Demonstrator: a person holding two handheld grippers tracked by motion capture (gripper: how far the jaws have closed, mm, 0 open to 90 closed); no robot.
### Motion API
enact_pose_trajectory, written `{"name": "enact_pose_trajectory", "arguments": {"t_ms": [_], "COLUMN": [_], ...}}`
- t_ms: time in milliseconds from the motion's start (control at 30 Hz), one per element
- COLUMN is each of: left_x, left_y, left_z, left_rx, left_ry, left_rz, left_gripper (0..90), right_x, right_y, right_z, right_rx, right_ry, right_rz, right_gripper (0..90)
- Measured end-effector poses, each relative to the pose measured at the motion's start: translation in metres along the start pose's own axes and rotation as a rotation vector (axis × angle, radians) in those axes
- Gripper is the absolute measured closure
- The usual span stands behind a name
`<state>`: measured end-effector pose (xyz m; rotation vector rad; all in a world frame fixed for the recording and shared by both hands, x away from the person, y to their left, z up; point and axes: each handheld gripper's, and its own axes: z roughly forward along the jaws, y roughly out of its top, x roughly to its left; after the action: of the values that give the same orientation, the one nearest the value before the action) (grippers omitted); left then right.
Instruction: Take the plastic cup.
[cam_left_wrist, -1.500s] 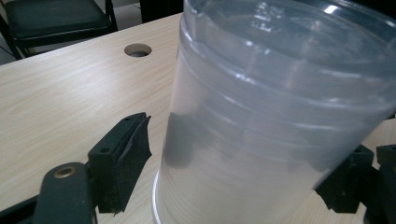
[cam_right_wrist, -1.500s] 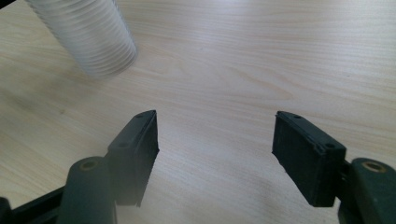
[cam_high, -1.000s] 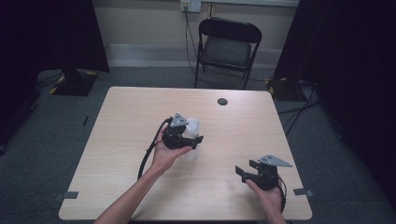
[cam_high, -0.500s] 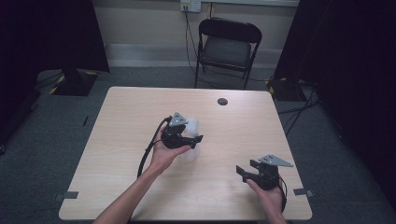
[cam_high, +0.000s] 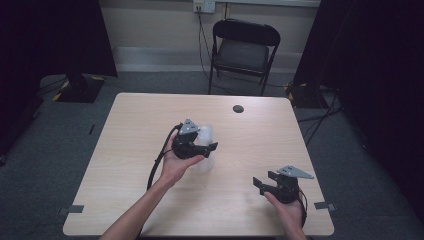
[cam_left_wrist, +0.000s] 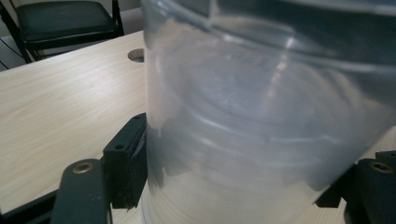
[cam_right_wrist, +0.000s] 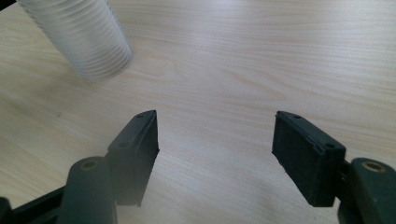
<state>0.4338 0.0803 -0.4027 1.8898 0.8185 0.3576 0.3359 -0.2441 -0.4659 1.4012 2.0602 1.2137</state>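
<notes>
A: Item: translucent ribbed plastic cup stack (cam_high: 205, 150), lying mid-surface (cam_high: 130, 125).

B: Left gripper (cam_left_wrist: 243, 186)?

A: Fingers (cam_left_wrist: 126, 168) had just been closing, pads against the stack; grasp judged nearly secured. Right gripper (cam_right_wrist: 215, 154) near right front corner, fingers wide, empty.

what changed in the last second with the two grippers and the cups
The left gripper has just been closing its jaws on the stack of clear plastic cups standing between them; in the left gripper view the pads sit against the stack's sides. Neither hand visibly moved. The right gripper rests open over bare table, and the stack stands where it was.
</notes>
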Motion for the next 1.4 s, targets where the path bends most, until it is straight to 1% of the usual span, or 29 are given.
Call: {"name": "enact_pose_trajectory", "arguments": {"t_ms": [67, 100, 133, 167, 300, 367, 400, 600, 633, 700, 767, 800, 833, 900, 1000, 1033, 1100, 1233, 1300, 1333, 1400], "left_x": [0.000, 0.000, 0.000, 0.000, -0.002, -0.001, -0.001, -0.004, -0.004, -0.006, -0.007, -0.007, -0.007, -0.006, -0.006, -0.006, -0.006, -0.007, -0.007, -0.007, -0.007], "left_y": [0.001, 0.001, 0.002, 0.003, 0.007, 0.010, 0.011, 0.013, 0.013, 0.014, 0.015, 0.015, 0.016, 0.017, 0.018, 0.019, 0.020, 0.022, 0.023, 0.024, 0.026], "left_z": [-0.002, -0.002, -0.003, -0.003, -0.008, -0.010, -0.011, -0.013, -0.014, -0.013, -0.015, -0.015, -0.016, -0.019, -0.020, -0.021, -0.023, -0.027, -0.028, -0.028, -0.029], "left_rx": [-0.005, -0.009, -0.010, -0.016, -0.042, -0.053, -0.055, -0.074, -0.074, -0.074, -0.091, -0.091, -0.093, -0.119, -0.128, -0.138, -0.140, -0.168, -0.171, -0.170, -0.183], "left_ry": [0.000, -0.001, 0.001, 0.000, 0.006, 0.004, 0.004, -0.005, -0.009, -0.004, -0.009, -0.009, -0.006, 0.002, 0.000, 0.006, 0.009, 0.018, 0.010, 0.013, 0.008], "left_rz": [-0.001, -0.008, -0.003, -0.013, -0.018, -0.027, -0.023, -0.030, -0.022, -0.013, -0.022, -0.022, -0.017, -0.021, -0.020, -0.020, -0.016, -0.018, -0.016, -0.011, -0.019], "left_gripper": [29.7, 29.7, 29.8, 29.9, 30.2, 30.6, 30.6, 30.9, 30.9, 31.0, 31.2, 31.7, 31.7, 32.1, 32.3, 32.5, 32.7, 32.9, 32.7, 32.5, 32.5], "right_x": [0.000, 0.000, 0.000, 0.000, 0.000, 0.000, 0.000, 0.000, 0.000, 0.000, 0.000, 0.000, 0.000, 0.000, 0.000, 0.001, 0.001, 0.001, 0.001, 0.002, 0.002], "right_y": [0.000, 0.000, 0.000, 0.000, 0.000, 0.000, 0.000, 0.000, 0.000, 0.000, 0.000, 0.000, 0.000, 0.000, 0.000, 0.000, 0.000, 0.000, 0.000, 0.000, 0.000], "right_z": [0.000, 0.000, 0.000, 0.000, 0.000, 0.000, 0.000, 0.000, 0.000, 0.000, 0.000, 0.000, 0.000, 0.000, 0.000, 0.000, 0.000, 0.001, 0.001, 0.001, 0.002], "right_rx": [0.000, 0.000, 0.000, 0.001, -0.001, -0.003, -0.004, -0.005, -0.004, -0.005, -0.005, -0.005, -0.005, -0.006, -0.007, -0.006, -0.006, -0.006, -0.005, -0.001, 0.000], "right_ry": [0.000, 0.000, -0.001, 0.000, 0.005, 0.011, 0.009, 0.010, 0.010, 0.011, 0.012, 0.012, 0.012, 0.012, 0.013, 0.014, 0.016, 0.016, 0.016, 0.018, 0.018], "right_rz": [0.000, 0.000, 0.000, -0.001, -0.001, 0.002, 0.000, 0.003, 0.000, 0.000, 0.000, 0.000, 0.002, 0.003, 0.001, -0.002, 0.001, 0.001, -0.001, 0.002, -0.001], "right_gripper": [31.4, 31.4, 31.4, 31.4, 31.4, 31.4, 31.4, 31.4, 31.4, 31.4, 31.4, 31.4, 31.4, 31.4, 31.4, 31.4, 31.4, 31.4, 31.4, 31.4, 31.3]}}
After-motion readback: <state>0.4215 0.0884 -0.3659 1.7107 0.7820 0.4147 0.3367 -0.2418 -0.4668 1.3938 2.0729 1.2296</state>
